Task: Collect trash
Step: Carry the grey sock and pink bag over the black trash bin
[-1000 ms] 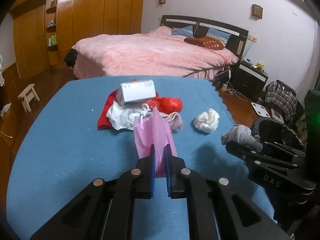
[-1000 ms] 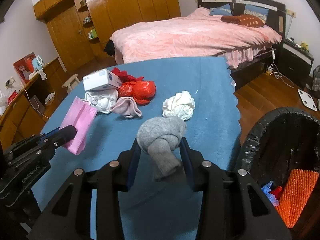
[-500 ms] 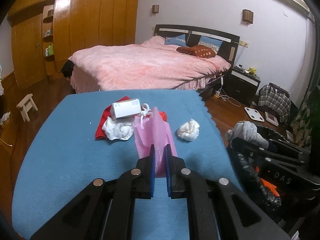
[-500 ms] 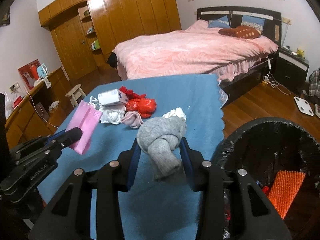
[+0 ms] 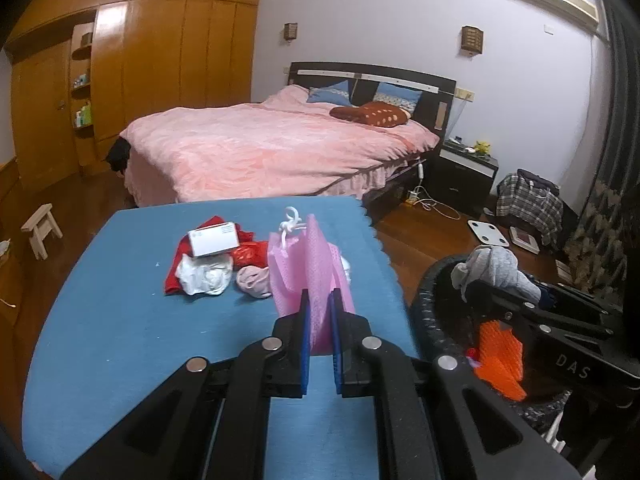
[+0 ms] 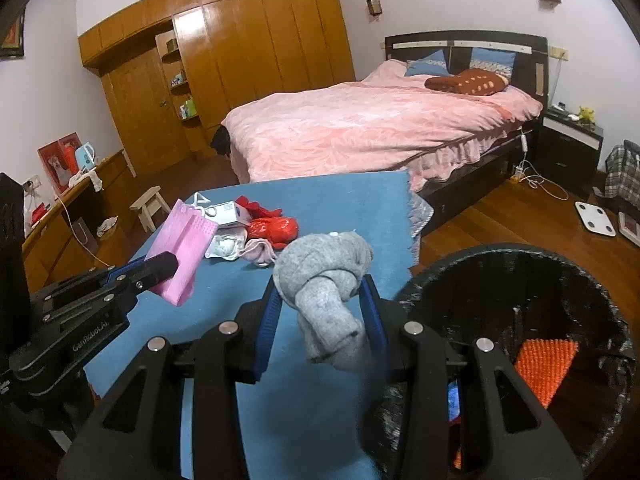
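Pink mask [image 5: 310, 276] pinched between left fingers [image 5: 305, 332], knotted grey sock [image 6: 326, 280] clamped between right fingers [image 6: 370, 312]

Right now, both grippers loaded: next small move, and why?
Probably carry the right gripper a little further over the bin, then release. Its fingers clamp the grey sock, which in the left wrist view sits at the bin's rim; the left gripper holds the pink mask over the table.

"DAS" stands on the right claw [image 5: 480, 280]; "GenRobot.AI" on the left claw [image 6: 170, 266].
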